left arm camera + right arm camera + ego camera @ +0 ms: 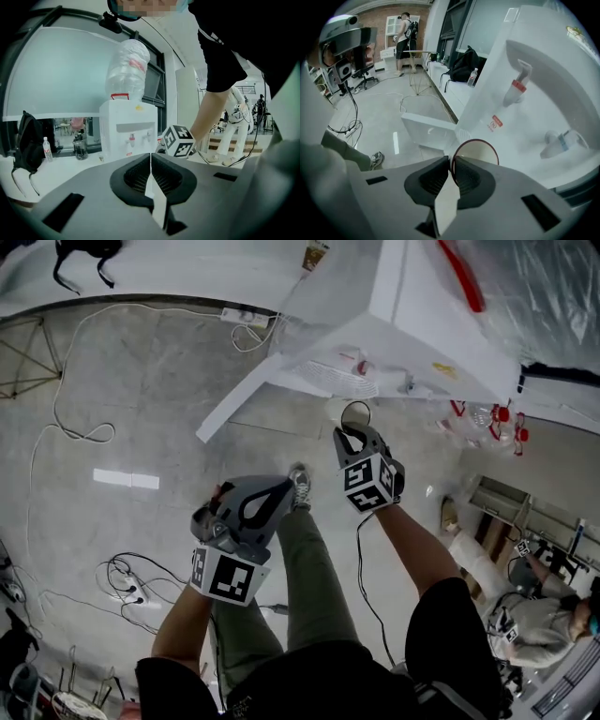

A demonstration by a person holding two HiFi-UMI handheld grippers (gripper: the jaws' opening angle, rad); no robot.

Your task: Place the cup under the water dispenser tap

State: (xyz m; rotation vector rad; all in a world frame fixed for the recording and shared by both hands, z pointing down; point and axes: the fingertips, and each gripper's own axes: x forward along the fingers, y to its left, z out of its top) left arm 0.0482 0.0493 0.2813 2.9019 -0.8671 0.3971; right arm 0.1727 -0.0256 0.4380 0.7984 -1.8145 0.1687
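A: So, where is the cup at this moment?

B: The cup (478, 150) is in the right gripper (452, 161). One jaw sits inside its dark red rim and the other outside, and the two are pinched on the cup's wall.

A: Is it under a tap?

B: Not yet. In the right gripper view it is held off the floor in front of the white water dispenser (543, 98). It is lower in the picture than the red tap (516, 89) and clearly apart from it. The blue tap (562, 140) is further to the right. The ribbed drip grille (461, 135) shows just past the cup's rim.

A: And from the head view?

B: There the cup (356, 414) shows its open mouth to the camera, just beside the dispenser's front face. The right gripper (352, 435) points steeply down, with its marker cube (367, 484) nearest the wrist.

A: What about the other tool?

B: The left gripper (151, 157) has its jaws pressed together with nothing between them. In the head view it (286, 484) is to the lower left of the right one, well apart from the cup. Its camera faces the dispenser, which has a large clear bottle (127, 70) upside down on top.

A: Anything else around?

B: A black backpack (26, 140) rests on the white ledge below the window. A power strip (246, 317) with white cables lies on the grey floor. The person's shoe (300, 488) shows just past the left gripper's tips.
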